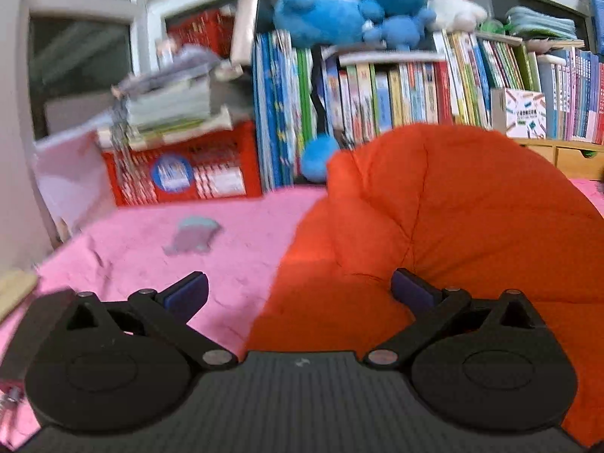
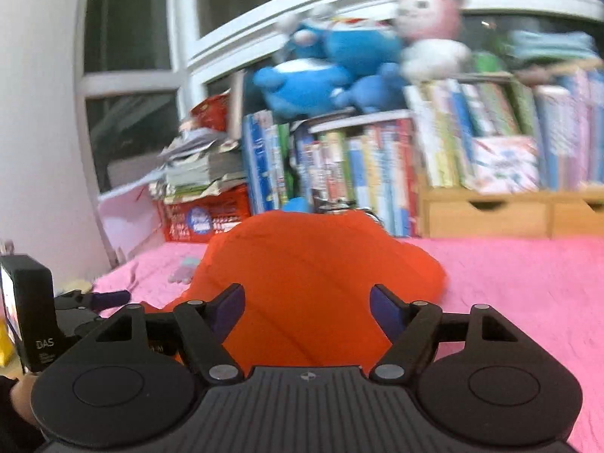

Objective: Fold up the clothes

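Note:
An orange-red garment [image 1: 453, 226] lies bunched in a mound on the pink bedspread [image 1: 151, 241]. It also shows in the right wrist view [image 2: 313, 271]. My left gripper [image 1: 300, 294] is open and empty, over the garment's left edge, with its right finger against the cloth. My right gripper [image 2: 307, 311] is open and empty, with the garment's near edge between its fingers. The left gripper [image 2: 102, 298] also shows at the left of the right wrist view.
A small grey-blue cloth piece [image 1: 192, 236] lies on the bedspread left of the garment. Behind the bed stand rows of books [image 1: 415, 90], a red crate [image 1: 181, 173] with stacked papers, plush toys [image 1: 358, 3] and wooden drawers [image 2: 487, 215]. A window is at the left.

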The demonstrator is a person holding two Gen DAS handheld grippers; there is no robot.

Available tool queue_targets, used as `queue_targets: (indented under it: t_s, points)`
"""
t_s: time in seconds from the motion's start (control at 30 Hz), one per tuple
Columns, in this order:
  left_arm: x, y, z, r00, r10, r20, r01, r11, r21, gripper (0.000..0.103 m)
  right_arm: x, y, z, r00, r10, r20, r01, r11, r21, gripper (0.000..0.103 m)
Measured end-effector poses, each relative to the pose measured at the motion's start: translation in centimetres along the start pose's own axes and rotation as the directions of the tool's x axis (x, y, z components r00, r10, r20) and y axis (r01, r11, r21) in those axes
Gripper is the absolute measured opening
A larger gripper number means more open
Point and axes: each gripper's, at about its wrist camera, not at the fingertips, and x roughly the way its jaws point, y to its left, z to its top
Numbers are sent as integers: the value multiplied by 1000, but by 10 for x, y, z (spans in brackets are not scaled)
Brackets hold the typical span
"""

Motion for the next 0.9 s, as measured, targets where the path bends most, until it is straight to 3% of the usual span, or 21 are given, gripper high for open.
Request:
queue_targets:
  t_s: [0.17, 0.3, 0.4, 0.7, 0.9]
  points:
    - [17, 3, 0, 998, -44, -54, 42, 999, -27, 103, 59, 2, 16, 998, 13, -63, -17, 998, -60, 68]
    - [32, 13, -1, 995, -55, -85, 49, 996, -73, 103, 99, -2, 8, 991, -34, -129, 15, 989, -144, 70]
    - [44, 23, -2, 990, -91, -111, 77, 989, -124, 103, 118, -10, -2, 983, -31, -181, 8, 992, -129, 70]
    - [47, 26, -4, 984, -121, -131, 102, 984, -145, 103, 123, -22, -11, 974, 9, -225, -40, 991, -131, 71]
    - [43, 20, -2, 989, -96, -113, 84, 991, -106, 103, 89, -9, -4, 985, 3, -173, -27, 990, -136, 71]
